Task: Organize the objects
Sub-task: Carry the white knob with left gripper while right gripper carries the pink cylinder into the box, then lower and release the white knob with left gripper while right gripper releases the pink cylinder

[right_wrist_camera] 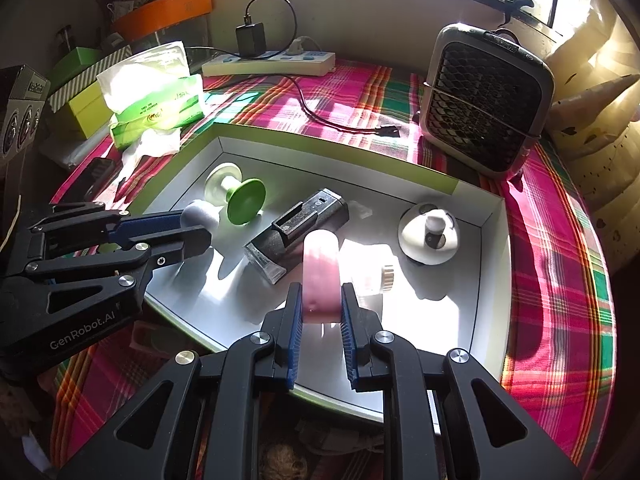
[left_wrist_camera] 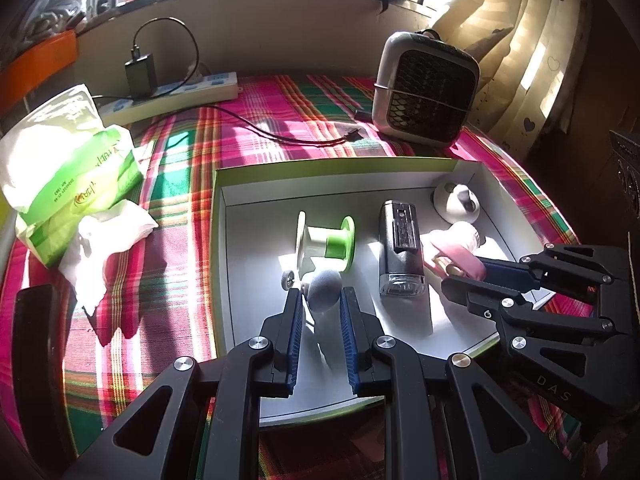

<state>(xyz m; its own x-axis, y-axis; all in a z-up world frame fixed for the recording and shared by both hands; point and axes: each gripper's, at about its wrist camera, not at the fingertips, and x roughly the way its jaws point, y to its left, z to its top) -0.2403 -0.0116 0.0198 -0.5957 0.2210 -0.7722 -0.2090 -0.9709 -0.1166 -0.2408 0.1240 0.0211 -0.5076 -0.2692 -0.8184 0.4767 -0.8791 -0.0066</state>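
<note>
A white tray [left_wrist_camera: 224, 240] with a green rim lies on the plaid cloth. In it are a green and white spool [left_wrist_camera: 326, 242], a black flashlight-like device [left_wrist_camera: 400, 248], a white round holder [left_wrist_camera: 456, 202] and a grey foam ball [left_wrist_camera: 323, 285]. My left gripper [left_wrist_camera: 320, 300] is shut on the grey ball [right_wrist_camera: 200, 214] at the tray's near left. My right gripper [right_wrist_camera: 320, 300] is shut on a pink soft object [right_wrist_camera: 321, 272] above the tray's middle; it also shows in the left wrist view [left_wrist_camera: 456, 250]. A small clear bottle with a ribbed cap [right_wrist_camera: 378, 278] lies beside it.
A grey fan heater [left_wrist_camera: 426, 88] stands behind the tray. A white power strip [left_wrist_camera: 180, 94] with a black charger and cable lies at the back left. A green tissue pack [left_wrist_camera: 72, 160] with loose tissue sits left. Curtains hang at the right.
</note>
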